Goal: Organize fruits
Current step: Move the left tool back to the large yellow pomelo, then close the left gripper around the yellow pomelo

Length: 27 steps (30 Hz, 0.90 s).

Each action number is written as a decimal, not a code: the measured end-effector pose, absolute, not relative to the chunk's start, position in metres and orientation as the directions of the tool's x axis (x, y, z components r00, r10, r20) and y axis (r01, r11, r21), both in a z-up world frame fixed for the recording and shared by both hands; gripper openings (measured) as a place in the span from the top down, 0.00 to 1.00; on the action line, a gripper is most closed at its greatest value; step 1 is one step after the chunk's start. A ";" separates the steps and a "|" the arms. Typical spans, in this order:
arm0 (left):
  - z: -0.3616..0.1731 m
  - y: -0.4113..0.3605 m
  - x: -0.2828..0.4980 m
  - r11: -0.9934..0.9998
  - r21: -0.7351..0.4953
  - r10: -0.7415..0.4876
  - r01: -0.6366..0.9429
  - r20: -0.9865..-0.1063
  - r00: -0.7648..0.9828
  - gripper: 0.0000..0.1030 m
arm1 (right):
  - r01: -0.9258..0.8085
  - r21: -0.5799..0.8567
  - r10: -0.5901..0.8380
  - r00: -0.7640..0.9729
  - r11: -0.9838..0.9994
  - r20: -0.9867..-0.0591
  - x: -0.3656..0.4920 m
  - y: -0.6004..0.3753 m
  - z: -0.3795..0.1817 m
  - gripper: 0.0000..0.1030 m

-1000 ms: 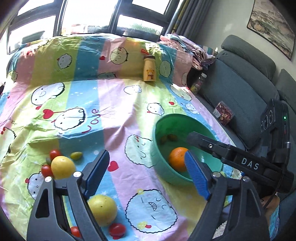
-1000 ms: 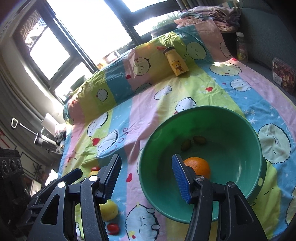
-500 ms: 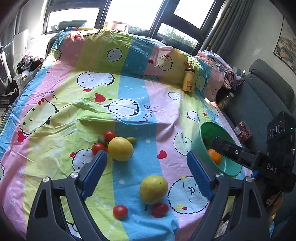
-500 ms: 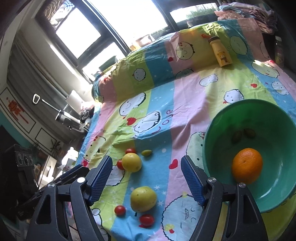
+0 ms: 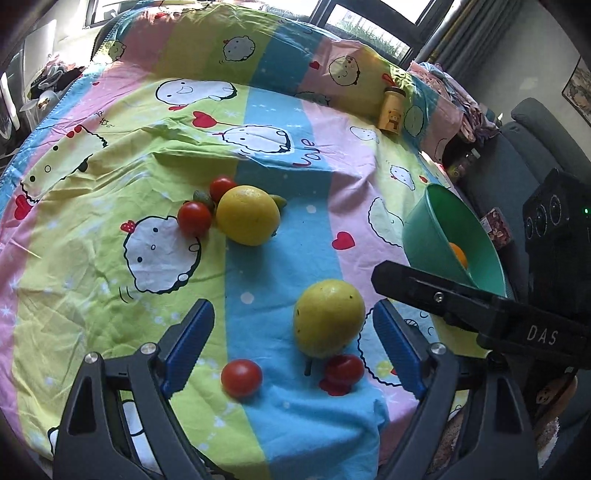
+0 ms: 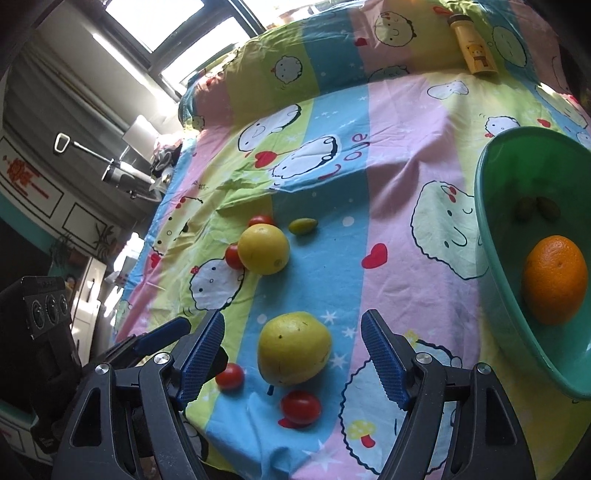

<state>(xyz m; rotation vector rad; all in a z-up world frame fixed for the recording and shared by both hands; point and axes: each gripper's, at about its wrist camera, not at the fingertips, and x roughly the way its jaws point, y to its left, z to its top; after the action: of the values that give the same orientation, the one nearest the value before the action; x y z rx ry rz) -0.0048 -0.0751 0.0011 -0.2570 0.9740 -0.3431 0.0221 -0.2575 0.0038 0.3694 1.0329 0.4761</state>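
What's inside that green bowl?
In the green bowl: one orange and two small dark olive-like fruits. The picture edge cuts off the bowl's right side.

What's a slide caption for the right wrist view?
Open right gripper poised over a yellow-green fruit on the cartoon sheet; an orange sits in the green bowl.

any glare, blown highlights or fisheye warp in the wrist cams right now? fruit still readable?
Left wrist: windows along the top are washed out, dark vignette at the corners, sheet bows with the lens; nearest yellow fruit is sharp. Right wrist: window is blown out, the room at left is dim; orange in the green bowl reads clearly.
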 end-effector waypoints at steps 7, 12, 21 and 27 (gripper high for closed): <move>-0.013 -0.088 -0.004 0.906 -0.378 -0.422 0.190 -0.775 0.471 0.15 | -0.214 0.512 0.554 0.379 0.832 -0.742 0.021 -0.246 -0.008 0.25; -0.017 -0.094 -0.004 0.905 -0.372 -0.425 0.205 -0.781 0.458 0.16 | -0.213 0.513 0.554 0.360 0.832 -0.750 0.023 -0.241 -0.016 0.25; -0.026 -0.100 0.002 0.910 -0.360 -0.414 0.206 -0.797 0.439 0.18 | -0.201 0.508 0.546 0.336 0.838 -0.768 0.028 -0.236 -0.027 0.25; -0.031 -0.104 0.005 0.909 -0.358 -0.417 0.213 -0.802 0.429 0.22 | -0.195 0.512 0.547 0.322 0.837 -0.773 0.032 -0.235 -0.033 0.25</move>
<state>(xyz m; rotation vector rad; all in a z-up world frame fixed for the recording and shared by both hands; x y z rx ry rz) 0.0052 -0.1038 -0.0307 -0.2149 1.0581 -0.3970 0.0318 -0.2351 -0.0334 0.3545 1.1464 0.5006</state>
